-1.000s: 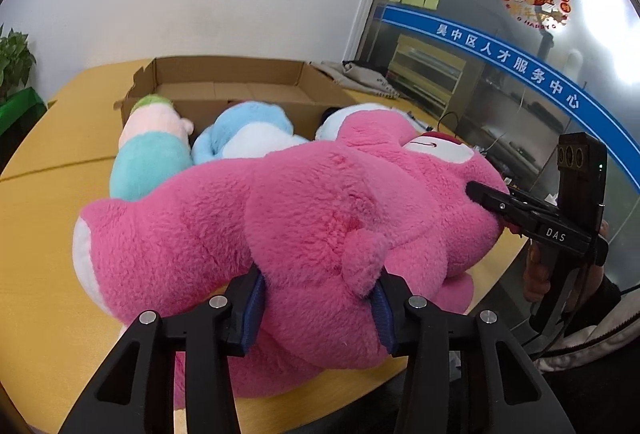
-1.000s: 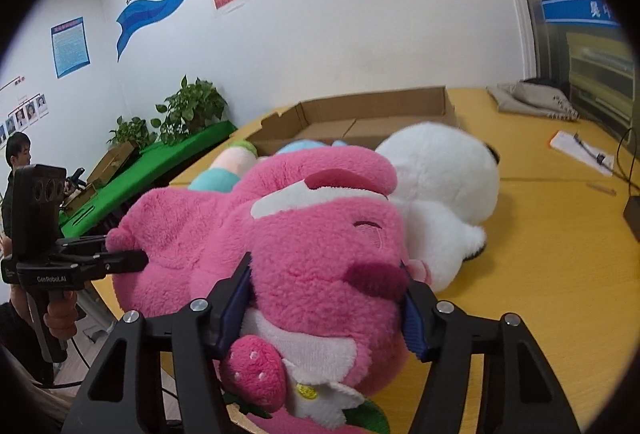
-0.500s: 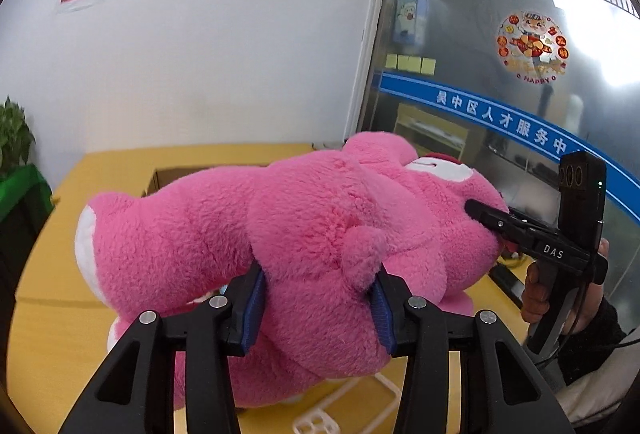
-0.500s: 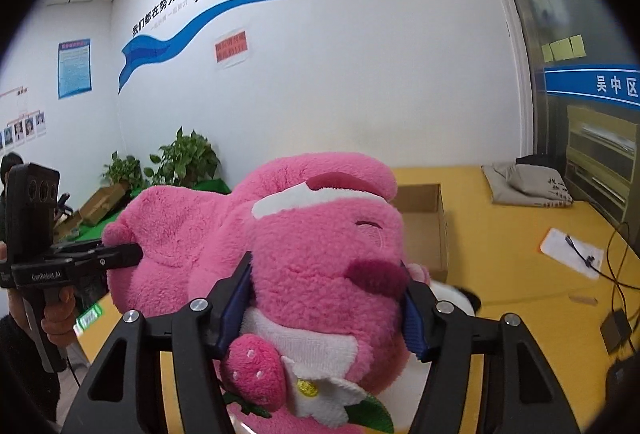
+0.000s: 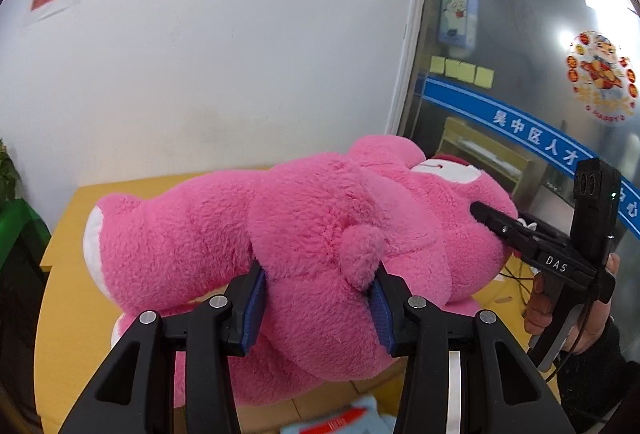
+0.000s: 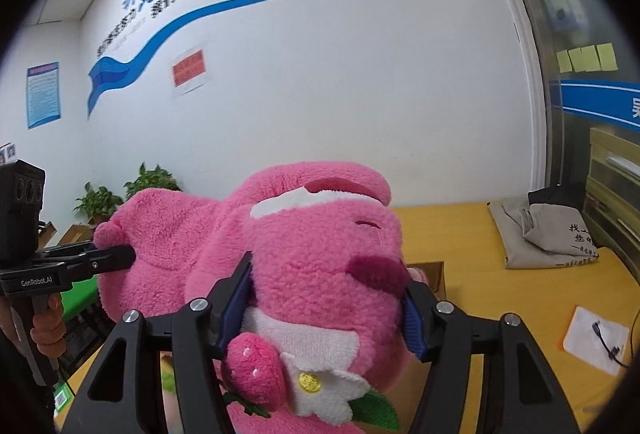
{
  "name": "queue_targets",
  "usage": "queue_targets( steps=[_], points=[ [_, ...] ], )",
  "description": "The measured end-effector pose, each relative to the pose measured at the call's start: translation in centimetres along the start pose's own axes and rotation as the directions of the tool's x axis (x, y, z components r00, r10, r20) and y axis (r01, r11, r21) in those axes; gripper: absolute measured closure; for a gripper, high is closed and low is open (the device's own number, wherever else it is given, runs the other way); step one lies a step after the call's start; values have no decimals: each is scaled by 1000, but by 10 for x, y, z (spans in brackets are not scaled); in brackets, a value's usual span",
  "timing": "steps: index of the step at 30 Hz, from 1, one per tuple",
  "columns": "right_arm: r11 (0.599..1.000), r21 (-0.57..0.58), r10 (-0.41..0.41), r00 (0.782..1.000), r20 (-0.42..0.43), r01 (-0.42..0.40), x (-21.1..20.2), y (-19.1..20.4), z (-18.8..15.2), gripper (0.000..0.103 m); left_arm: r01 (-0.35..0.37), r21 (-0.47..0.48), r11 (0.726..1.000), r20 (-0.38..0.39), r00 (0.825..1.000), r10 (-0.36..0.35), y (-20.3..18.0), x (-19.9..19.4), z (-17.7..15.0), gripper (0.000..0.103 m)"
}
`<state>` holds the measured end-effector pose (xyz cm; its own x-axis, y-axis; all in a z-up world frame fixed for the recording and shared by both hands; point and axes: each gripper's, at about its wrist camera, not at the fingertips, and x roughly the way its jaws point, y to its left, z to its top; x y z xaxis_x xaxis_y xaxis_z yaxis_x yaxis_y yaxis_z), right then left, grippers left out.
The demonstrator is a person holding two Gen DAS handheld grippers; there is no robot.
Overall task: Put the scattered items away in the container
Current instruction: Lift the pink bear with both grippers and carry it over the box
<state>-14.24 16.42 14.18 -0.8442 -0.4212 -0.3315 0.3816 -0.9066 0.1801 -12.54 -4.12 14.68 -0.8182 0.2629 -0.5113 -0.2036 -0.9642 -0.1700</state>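
A big pink plush bear (image 5: 304,242) hangs in the air between both grippers, well above the yellow table (image 5: 68,314). My left gripper (image 5: 318,306) is shut on its rump, by the small round tail. My right gripper (image 6: 326,310) is shut on its head (image 6: 320,254), above a strawberry and white flower on its chest. The right gripper also shows at the bear's face in the left wrist view (image 5: 520,234). A corner of the cardboard box (image 6: 434,276) peeks out behind the bear's head. A light blue plush (image 5: 344,422) shows at the bottom edge.
A grey folded bag (image 6: 548,238) lies at the table's far right, and a white paper with a cable (image 6: 596,338) lies nearer. Potted plants (image 6: 120,194) stand by the wall to the left. A glass partition (image 5: 540,94) runs along the right.
Both grippers have lifted the pink bear high off the table. The box and the other plush toys have dropped out of sight below it.
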Motion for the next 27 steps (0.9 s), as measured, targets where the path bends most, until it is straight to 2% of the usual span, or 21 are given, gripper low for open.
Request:
queue_targets(
  steps=[4,6,8,9,11,12,13,14,16,17,19,21,22,23,24,25,26,27],
  points=[
    [998,14,-62,997,-50,63,65,-26,10,41,9,-45,999,-78,997,-13,-11,76,7,58],
    [994,63,-86,991,-103,93,103,-44,4,41,10,-76,997,-147,989,-21,14,124,4,58],
    [983,127,-108,977,-186,133,148,-68,-15,41,-9,-109,994,-235,972,-17,37,172,-8,58],
    [976,156,-115,964,-240,155,170,-81,-30,41,-28,-115,993,-289,957,-7,47,197,-22,62],
    [963,177,-129,926,-356,202,209,-98,-64,41,-29,-104,994,-386,922,-14,58,236,-48,91],
    [960,165,-141,901,-409,226,225,-102,-80,40,-15,-111,994,-427,904,-34,61,252,-61,91],
    [954,131,-185,876,-445,268,234,-103,-94,40,-23,-100,995,-422,906,-21,60,259,-71,91],
    [949,104,-222,865,-451,297,238,-103,-102,38,-34,-69,997,-400,917,3,57,258,-74,91],
    [950,107,-220,875,-431,292,235,-106,-102,32,-52,-21,998,-382,923,40,48,254,-74,91],
    [950,105,-223,876,-428,293,234,-108,-100,27,-54,-18,998,-383,923,43,48,254,-72,91],
    [951,83,-237,875,-423,297,232,-109,-99,26,-51,-21,998,-383,923,39,41,250,-67,90],
    [951,98,-225,875,-429,293,224,-109,-100,25,-46,-22,999,-375,926,34,43,240,-63,87],
    [950,108,-220,876,-429,291,218,-106,-99,25,-52,-19,998,-368,929,41,44,231,-61,79],
    [951,113,-216,879,-426,288,213,-104,-96,24,-63,-14,998,-356,933,54,47,220,-58,66],
    [954,108,-211,885,-415,278,205,-102,-92,24,-71,-9,997,-341,938,64,49,208,-55,58],
    [960,99,-204,893,-402,264,197,-99,-85,24,-79,-4,997,-311,947,74,48,189,-53,45],
    [965,85,-196,901,-388,247,188,-93,-76,22,-83,1,997,-292,953,79,48,179,-49,38],
    [971,64,-193,907,-375,233,174,-86,-68,21,-96,8,995,-252,963,95,44,155,-47,35]
  ],
)
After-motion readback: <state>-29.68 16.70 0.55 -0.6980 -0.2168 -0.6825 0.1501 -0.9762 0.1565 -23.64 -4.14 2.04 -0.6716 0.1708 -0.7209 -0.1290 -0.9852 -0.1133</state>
